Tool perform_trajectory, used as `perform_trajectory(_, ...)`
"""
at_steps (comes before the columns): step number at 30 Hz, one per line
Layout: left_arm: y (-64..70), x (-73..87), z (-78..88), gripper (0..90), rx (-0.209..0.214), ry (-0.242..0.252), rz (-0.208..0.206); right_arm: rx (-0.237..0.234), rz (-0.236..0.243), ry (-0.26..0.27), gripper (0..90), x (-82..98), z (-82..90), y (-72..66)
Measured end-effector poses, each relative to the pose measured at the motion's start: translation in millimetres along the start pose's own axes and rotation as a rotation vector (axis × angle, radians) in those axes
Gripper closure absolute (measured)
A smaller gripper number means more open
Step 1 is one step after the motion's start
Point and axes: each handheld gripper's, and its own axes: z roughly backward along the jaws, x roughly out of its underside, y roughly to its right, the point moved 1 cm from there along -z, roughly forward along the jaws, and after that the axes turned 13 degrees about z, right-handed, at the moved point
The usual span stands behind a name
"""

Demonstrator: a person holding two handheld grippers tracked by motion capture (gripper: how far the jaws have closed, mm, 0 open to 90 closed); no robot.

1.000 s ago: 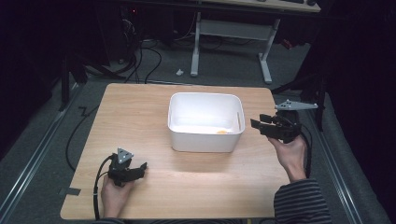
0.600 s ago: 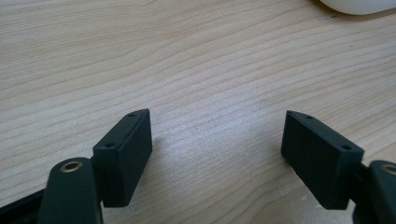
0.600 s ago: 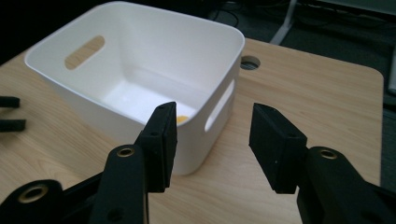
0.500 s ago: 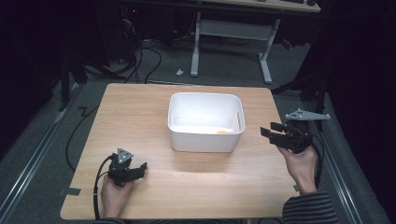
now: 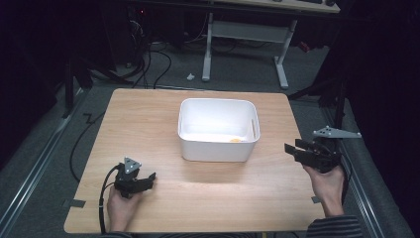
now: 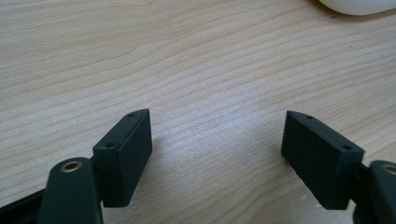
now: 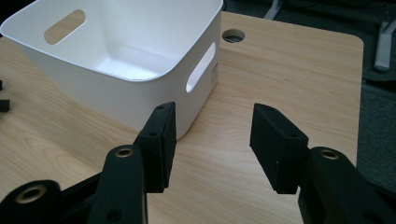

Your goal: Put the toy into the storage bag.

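A white plastic tub (image 5: 218,130) sat near the middle of a light wooden table (image 5: 148,124), rectangular with rounded corners, a glossy inside and an oval handle slot cut into each short wall. From the high view, a small yellow-orange bit (image 5: 236,140) lay on the tub's floor near its front right corner; what it was could not be told. The right gripper (image 5: 297,150) hung at the table's right edge, held in the person's right hand (image 5: 326,182), well apart from the tub and pointed toward it. Its jaws stood partly apart with nothing between them, having just been opening a little. The left gripper (image 5: 146,177) rested low on the table near the front left, in the left hand (image 5: 120,207), its jaws wide apart and empty. The right gripper view showed what the high view did not: the tub's near corner up close, both handle slots, and a round hole (image 7: 233,35) in the tabletop beyond the tub. The left gripper view showed bare wood grain between the jaws and a sliver of the tub's base at the top edge.
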Motion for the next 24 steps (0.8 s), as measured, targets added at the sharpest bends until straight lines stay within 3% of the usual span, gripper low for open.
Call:
perform_trajectory(5,0.4,0.1,-0.1,24.6,-0.003,-0.001,-0.006,0.012,-0.004,-0.007,51.2,7.2,2.5,0.7)
perform_trajectory(8,0.3,0.1,0.0,24.6,-0.001,0.0,-0.004,-0.003,-0.031,-0.024,51.1,21.8,-3.8,1.6)
perform_trajectory(24,0.2,0.1,-0.1,24.9,-0.002,0.001,-0.004,-0.04,-0.093,-0.012,51.1,53.5,-20.9,1.1)
